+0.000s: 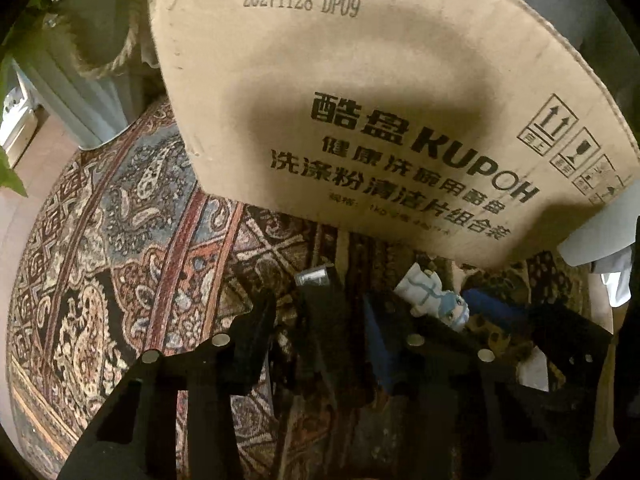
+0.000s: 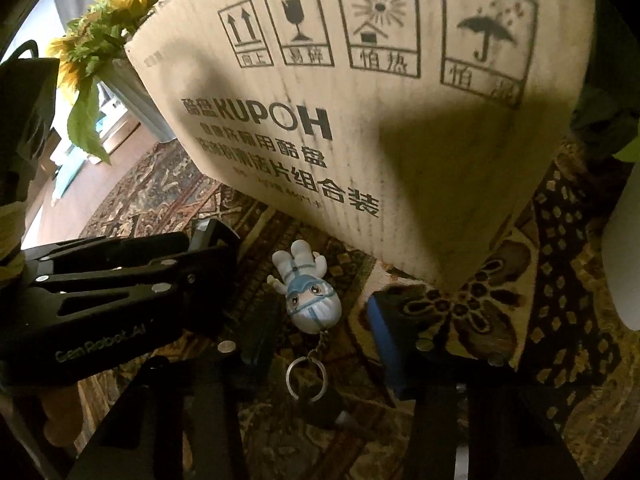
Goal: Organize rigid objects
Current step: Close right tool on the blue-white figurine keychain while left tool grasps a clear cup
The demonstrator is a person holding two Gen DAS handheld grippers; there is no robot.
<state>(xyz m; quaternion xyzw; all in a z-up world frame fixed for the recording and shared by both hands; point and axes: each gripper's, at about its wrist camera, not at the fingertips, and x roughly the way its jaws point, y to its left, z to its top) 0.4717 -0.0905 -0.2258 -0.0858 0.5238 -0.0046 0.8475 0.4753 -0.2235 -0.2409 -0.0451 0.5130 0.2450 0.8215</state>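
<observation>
A cardboard box (image 1: pixel 360 100) printed KUPOH stands on the patterned rug (image 1: pixel 120 240), and it also fills the top of the right wrist view (image 2: pixel 400 120). A small white-and-blue figurine keychain (image 2: pixel 310 296) with a metal ring (image 2: pixel 306 380) lies on the rug in front of the box. It sits between the fingers of my right gripper (image 2: pixel 320 312), with gaps on both sides. My left gripper (image 1: pixel 318 308) straddles a dark slim object with a silvery end (image 1: pixel 312 278), and its pads stand clear of it. The figurine (image 1: pixel 436 300) lies just right of the left gripper.
Artificial sunflowers (image 2: pixel 120 12) and a pale pot (image 1: pixel 100 40) stand behind the box on the left. A white object (image 2: pixel 624 272) sits at the right edge. The left gripper (image 2: pixel 160 280) reaches in close beside the right one. Bare floor (image 1: pixel 40 152) borders the rug.
</observation>
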